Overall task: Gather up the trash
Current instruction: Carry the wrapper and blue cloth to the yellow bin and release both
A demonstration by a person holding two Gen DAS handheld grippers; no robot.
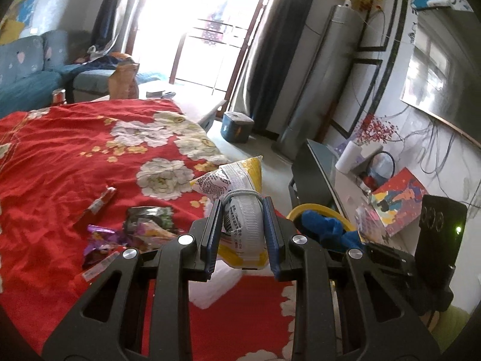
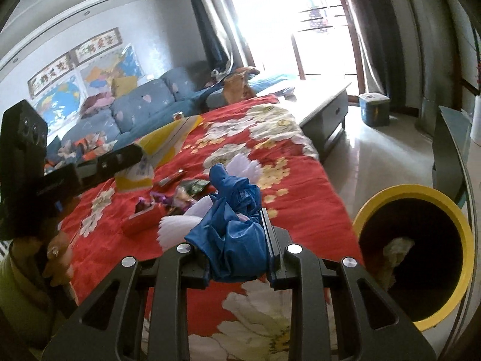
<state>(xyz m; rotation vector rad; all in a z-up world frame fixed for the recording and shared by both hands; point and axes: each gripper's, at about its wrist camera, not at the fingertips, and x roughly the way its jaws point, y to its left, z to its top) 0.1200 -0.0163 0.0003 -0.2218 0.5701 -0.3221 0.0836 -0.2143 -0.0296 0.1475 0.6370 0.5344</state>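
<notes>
Right now your left gripper (image 1: 242,210) is clamped on a yellow-and-white snack bag (image 1: 240,192) above the red floral cloth (image 1: 75,150), while your right gripper (image 2: 237,234) pinches a crumpled blue plastic bag (image 2: 234,228) beside the yellow-rimmed bin (image 2: 451,210).

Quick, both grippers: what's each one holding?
Left gripper: closed on a yellow-and-white snack bag.
Right gripper: closed on a crumpled blue plastic bag.
</notes>
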